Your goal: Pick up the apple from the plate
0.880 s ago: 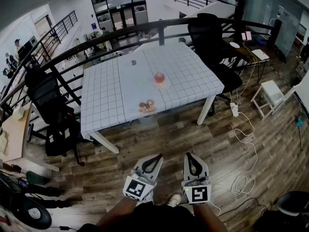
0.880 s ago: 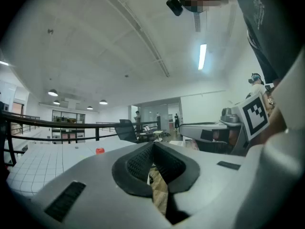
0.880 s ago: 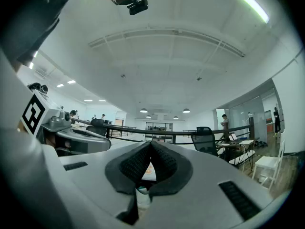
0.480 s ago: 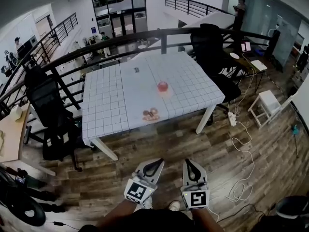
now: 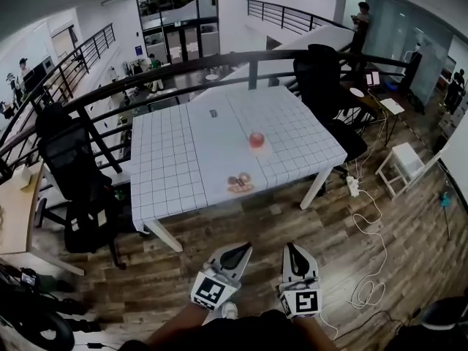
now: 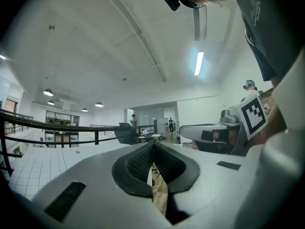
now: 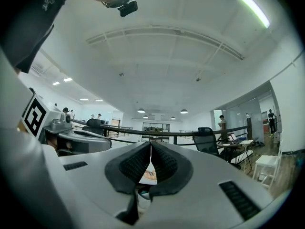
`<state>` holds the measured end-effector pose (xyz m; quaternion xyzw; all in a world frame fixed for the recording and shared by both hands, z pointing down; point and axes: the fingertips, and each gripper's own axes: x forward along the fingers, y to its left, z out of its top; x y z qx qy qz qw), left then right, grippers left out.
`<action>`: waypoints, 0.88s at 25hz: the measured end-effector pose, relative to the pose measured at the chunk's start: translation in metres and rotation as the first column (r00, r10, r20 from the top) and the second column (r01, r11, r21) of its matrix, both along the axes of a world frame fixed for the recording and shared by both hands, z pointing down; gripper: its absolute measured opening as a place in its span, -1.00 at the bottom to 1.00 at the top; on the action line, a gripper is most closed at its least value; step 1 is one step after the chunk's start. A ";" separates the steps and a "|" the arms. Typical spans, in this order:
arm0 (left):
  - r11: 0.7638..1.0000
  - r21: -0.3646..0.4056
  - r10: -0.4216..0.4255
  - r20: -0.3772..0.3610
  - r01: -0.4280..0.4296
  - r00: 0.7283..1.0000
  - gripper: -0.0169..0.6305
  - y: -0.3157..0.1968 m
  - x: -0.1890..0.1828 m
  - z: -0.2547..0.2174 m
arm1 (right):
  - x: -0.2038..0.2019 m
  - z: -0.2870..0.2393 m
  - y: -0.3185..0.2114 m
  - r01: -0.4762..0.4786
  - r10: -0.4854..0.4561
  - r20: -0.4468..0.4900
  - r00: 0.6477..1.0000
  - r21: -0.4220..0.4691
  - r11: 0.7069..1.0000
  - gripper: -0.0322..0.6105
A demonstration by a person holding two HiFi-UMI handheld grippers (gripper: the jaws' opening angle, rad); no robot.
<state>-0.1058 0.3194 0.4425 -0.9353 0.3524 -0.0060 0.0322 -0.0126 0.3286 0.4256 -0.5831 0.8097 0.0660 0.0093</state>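
A red apple point(image 5: 256, 139) sits on a pale plate point(image 5: 257, 148) on the white checked table point(image 5: 175, 159), towards its right half. Closer to the front edge lies a second plate of brownish food point(image 5: 240, 183). My left gripper point(image 5: 238, 249) and right gripper point(image 5: 292, 250) hang low in the head view, over the wooden floor, well short of the table. Both are shut with nothing between the jaws. In the left gripper view the left gripper point(image 6: 153, 146) has its pads together; in the right gripper view the right gripper point(image 7: 150, 146) does too.
Black office chairs stand left of the table point(image 5: 73, 167) and behind its right corner point(image 5: 325, 79). A dark railing point(image 5: 183, 61) runs behind the table. A white stool point(image 5: 404, 159) and loose cables point(image 5: 369, 218) lie on the floor at right. A small dark item point(image 5: 213, 113) rests on the table.
The table and apple have shifted slightly right and lower in the head view. Both grippers stay shut and have slid a little lower in the picture.
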 end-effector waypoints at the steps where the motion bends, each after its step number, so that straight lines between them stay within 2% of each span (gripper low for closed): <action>1: 1.000 0.001 -0.001 -0.004 0.001 1.000 -0.88 0.000 -0.004 0.002 | -0.004 0.001 0.000 -0.002 0.002 0.004 1.000 -0.002 1.000 -0.82; 6: 0.999 -0.035 -0.010 -0.025 0.009 1.000 -0.88 -0.027 -0.016 -0.010 | -0.016 -0.015 -0.026 0.004 -0.004 -0.014 1.000 -0.025 1.000 -0.82; 13: 0.998 -0.051 -0.027 -0.007 0.026 1.000 -0.88 -0.066 -0.001 0.002 | -0.004 0.001 -0.066 0.032 -0.032 0.000 0.999 -0.055 0.998 -0.82; 22: 0.996 -0.057 -0.064 0.020 0.065 0.998 -0.88 -0.141 0.052 0.010 | 0.041 0.015 -0.148 0.110 -0.111 -0.005 0.994 -0.063 0.992 -0.82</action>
